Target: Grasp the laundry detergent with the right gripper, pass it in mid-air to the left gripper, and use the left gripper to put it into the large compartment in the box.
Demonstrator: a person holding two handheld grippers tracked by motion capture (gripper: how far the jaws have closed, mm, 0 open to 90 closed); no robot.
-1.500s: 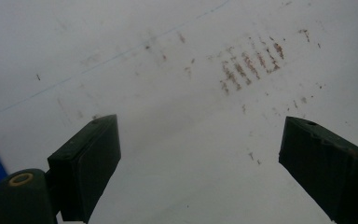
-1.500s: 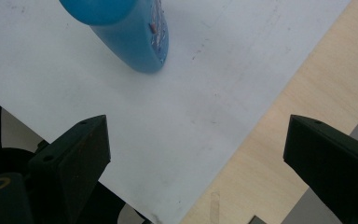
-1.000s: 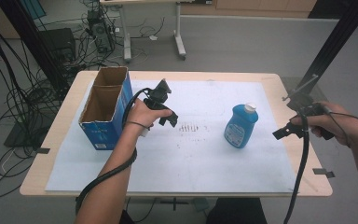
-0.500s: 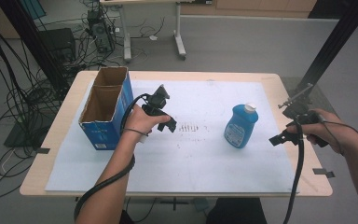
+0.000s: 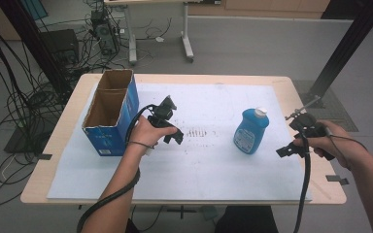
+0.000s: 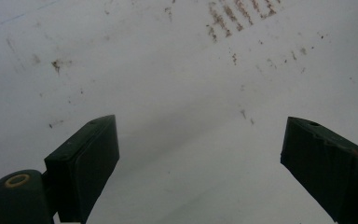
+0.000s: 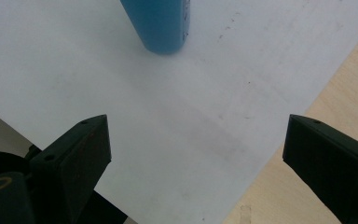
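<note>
In the right gripper view the blue bottle (image 7: 157,23) is cut off at the top edge, at about 12 o'clock from the jaws, so just its lower body shows; the jaws stand wide apart over the white sheet (image 7: 121,107), with nothing between them, and bare wood of the table (image 7: 279,186) shows at 4 o'clock. In the left gripper view the jaws are likewise spread wide and empty above the sheet, with brown smudges (image 6: 223,18) at 12 o'clock. From the high view, both forearms enter from 6 o'clock: the right gripper (image 5: 291,145) hangs near the table's 3 o'clock edge, just beside the bottle, pointing toward it; the left gripper (image 5: 172,133) tilts down at centre, beside the open cardboard box (image 5: 109,114) at 9 o'clock, whose inside is shadowed and hard to read
</note>
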